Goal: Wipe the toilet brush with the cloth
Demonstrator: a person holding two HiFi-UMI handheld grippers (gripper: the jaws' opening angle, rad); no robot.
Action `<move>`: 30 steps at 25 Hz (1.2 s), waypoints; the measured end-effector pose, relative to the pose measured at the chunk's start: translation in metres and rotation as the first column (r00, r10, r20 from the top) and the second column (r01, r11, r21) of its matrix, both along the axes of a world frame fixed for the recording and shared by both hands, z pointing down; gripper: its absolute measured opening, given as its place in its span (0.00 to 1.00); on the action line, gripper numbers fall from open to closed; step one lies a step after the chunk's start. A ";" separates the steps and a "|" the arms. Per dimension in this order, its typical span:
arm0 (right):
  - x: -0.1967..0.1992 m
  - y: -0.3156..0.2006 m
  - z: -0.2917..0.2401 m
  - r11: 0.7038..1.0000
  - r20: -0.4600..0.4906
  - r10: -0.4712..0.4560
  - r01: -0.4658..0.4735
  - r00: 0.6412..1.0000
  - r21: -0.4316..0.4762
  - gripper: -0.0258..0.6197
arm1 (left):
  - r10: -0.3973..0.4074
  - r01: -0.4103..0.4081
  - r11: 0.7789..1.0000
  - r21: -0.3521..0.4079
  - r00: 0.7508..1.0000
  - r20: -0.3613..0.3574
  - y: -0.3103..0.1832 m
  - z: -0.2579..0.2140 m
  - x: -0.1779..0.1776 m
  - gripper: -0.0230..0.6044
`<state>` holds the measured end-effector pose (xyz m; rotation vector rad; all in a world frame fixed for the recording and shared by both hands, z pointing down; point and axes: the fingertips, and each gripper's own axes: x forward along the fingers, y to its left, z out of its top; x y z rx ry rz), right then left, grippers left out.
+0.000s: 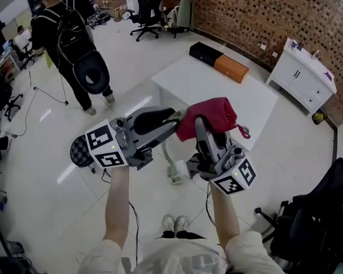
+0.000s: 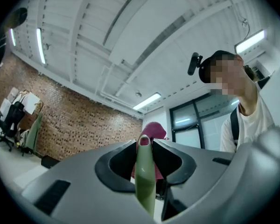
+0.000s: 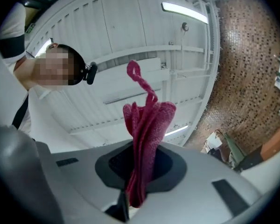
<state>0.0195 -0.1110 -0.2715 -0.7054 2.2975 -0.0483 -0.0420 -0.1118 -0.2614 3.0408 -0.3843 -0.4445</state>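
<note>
Both grippers are held high, close under the head camera. My left gripper [image 1: 172,119] [image 2: 143,143] is shut on the pale green handle of the toilet brush [image 2: 145,181], whose tip pokes out between the pads. Below the gripper the handle [image 1: 167,152] hangs down to a whitish head [image 1: 179,170]. My right gripper [image 1: 202,122] [image 3: 141,149] is shut on a folded red cloth [image 1: 212,115] [image 3: 147,124], which stands up out of the jaws with a loop at its top. The cloth [image 2: 153,130] sits just past the handle tip, touching or nearly touching it.
Far below stand a white table [image 1: 228,96], a black box [image 1: 204,52] and an orange box [image 1: 231,68] beside it. A white cabinet [image 1: 304,76] lines the brick wall. A person with a backpack [image 1: 68,33] stands at the left; dark chairs [image 1: 317,221] at the right.
</note>
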 end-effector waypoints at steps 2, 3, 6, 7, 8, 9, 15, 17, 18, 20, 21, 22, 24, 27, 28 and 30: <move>-0.005 0.013 -0.009 0.999 0.032 -0.041 0.041 0.999 0.005 0.09 | 0.000 -0.002 0.999 0.046 1.000 0.030 0.016 -0.015 0.006 0.22; -0.007 0.018 -0.012 0.998 0.044 -0.060 0.060 0.997 0.002 0.09 | -0.005 0.002 0.998 0.059 0.999 0.048 0.020 -0.020 0.008 0.22; -0.011 0.023 -0.013 0.995 0.065 -0.093 0.094 0.994 -0.019 0.09 | -0.014 0.009 0.998 0.068 0.997 0.076 0.026 -0.030 0.011 0.22; -0.013 0.025 -0.010 0.994 0.063 -0.098 0.100 0.993 -0.031 0.09 | -0.013 0.008 0.998 0.067 0.997 0.077 0.028 -0.033 0.011 0.22; -0.016 0.027 -0.006 0.993 0.056 -0.104 0.107 0.993 -0.046 0.09 | -0.012 0.007 0.998 0.066 0.997 0.075 0.031 -0.036 0.012 0.22; -0.020 0.030 0.000 0.991 0.045 -0.112 0.115 0.993 -0.061 0.09 | -0.009 0.005 0.998 0.065 0.997 0.072 0.035 -0.039 0.013 0.22; -0.052 0.055 0.057 0.980 -0.081 -0.143 0.129 0.986 -0.154 0.09 | -0.004 -0.003 0.997 0.082 0.996 0.089 0.060 -0.044 0.014 0.22; -0.063 0.063 0.086 0.971 -0.155 -0.164 0.132 0.974 -0.200 0.09 | -0.004 -0.001 0.996 0.086 0.998 0.063 0.065 -0.047 0.013 0.22; -0.069 0.066 0.101 0.965 -0.192 -0.178 0.133 0.965 -0.226 0.09 | -0.004 0.000 0.996 0.084 0.999 0.049 0.066 -0.050 0.012 0.22; -0.080 0.068 0.127 0.953 -0.253 -0.203 0.131 0.946 -0.275 0.09 | -0.002 0.000 0.997 0.082 1.000 0.026 0.064 -0.058 0.009 0.22; -0.084 0.069 0.138 0.947 -0.279 -0.214 0.128 0.936 -0.295 0.09 | 0.000 -0.001 0.997 0.080 1.000 0.014 0.064 -0.062 0.007 0.22; -0.088 0.071 0.149 0.943 -0.304 -0.221 0.122 0.927 -0.311 0.09 | 0.000 -0.001 0.997 0.080 1.000 0.003 0.065 -0.064 0.005 0.22; -0.091 0.075 0.166 0.940 -0.344 -0.220 0.104 0.913 -0.325 0.09 | -0.021 0.020 0.996 0.086 1.000 0.003 0.067 -0.062 -0.001 0.22; -0.080 0.077 0.162 0.959 -0.369 -0.125 0.018 0.921 -0.281 0.09 | -0.107 0.105 0.991 0.077 0.994 0.026 0.059 -0.052 -0.011 0.22; -0.073 0.080 0.153 0.969 -0.376 -0.077 -0.020 0.923 -0.247 0.09 | -0.135 0.133 0.989 0.060 0.991 0.020 0.054 -0.049 -0.014 0.22; -0.063 0.094 0.140 0.983 -0.424 -0.003 -0.075 0.906 -0.168 0.09 | -0.184 0.184 0.983 0.026 0.983 0.002 0.043 -0.044 -0.016 0.22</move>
